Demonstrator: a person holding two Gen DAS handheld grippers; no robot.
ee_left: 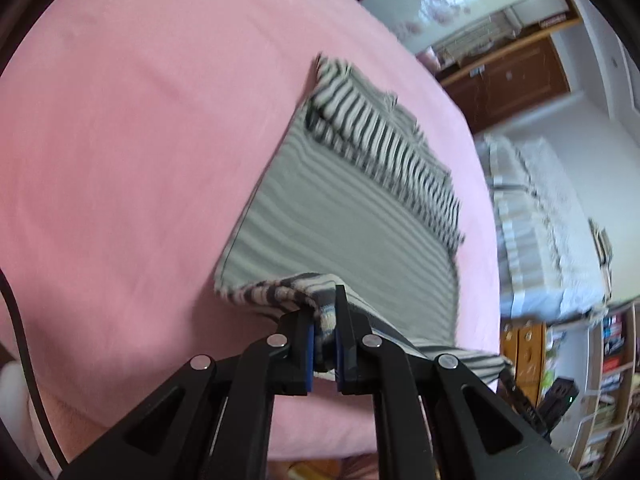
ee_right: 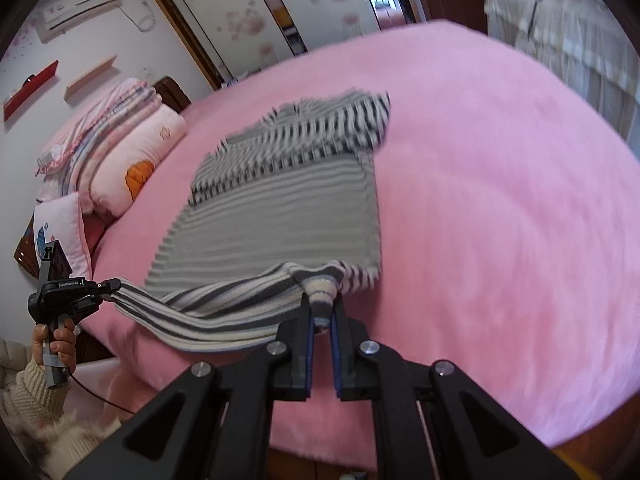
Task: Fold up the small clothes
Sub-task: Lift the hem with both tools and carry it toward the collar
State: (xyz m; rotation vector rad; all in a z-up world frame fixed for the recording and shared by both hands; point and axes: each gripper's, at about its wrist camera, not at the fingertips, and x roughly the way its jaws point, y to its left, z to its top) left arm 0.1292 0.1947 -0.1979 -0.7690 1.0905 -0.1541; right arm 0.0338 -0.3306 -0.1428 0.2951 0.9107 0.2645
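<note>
1. One striped garment (ee_right: 280,204), grey and white, is lying on the pink bed cover (ee_right: 500,220), with its near hem lifted off the cover by two grippers.
2. In the right wrist view, going left to right: a hand (ee_right: 56,344) in a cream knitted sleeve (ee_right: 28,396) is gripping the handle of the left gripper (ee_right: 114,285), whose tips are pinching the left corner of the hem.
3. From that corner the hem is stretching as a sagging band rightwards to the right gripper (ee_right: 322,312), whose blue pads are pressing together on a bunched fold of the same hem.
4. The garment's long axis is running away from the grippers, from the lifted hem toward the far end, where a bolder black and white striped part is lying folded across it.
5. In the left wrist view, the left gripper (ee_left: 325,332) is clamping a folded wad of the hem between its pads, and the garment (ee_left: 344,216) is pointing up and leftwards across the bed cover (ee_left: 140,140).
6. At the bed's left edge in the right wrist view, pillows (ee_right: 136,160) and folded bedding are lying in a stack; I am counting at least two pillows, the rest being too blurred to separate.
</note>
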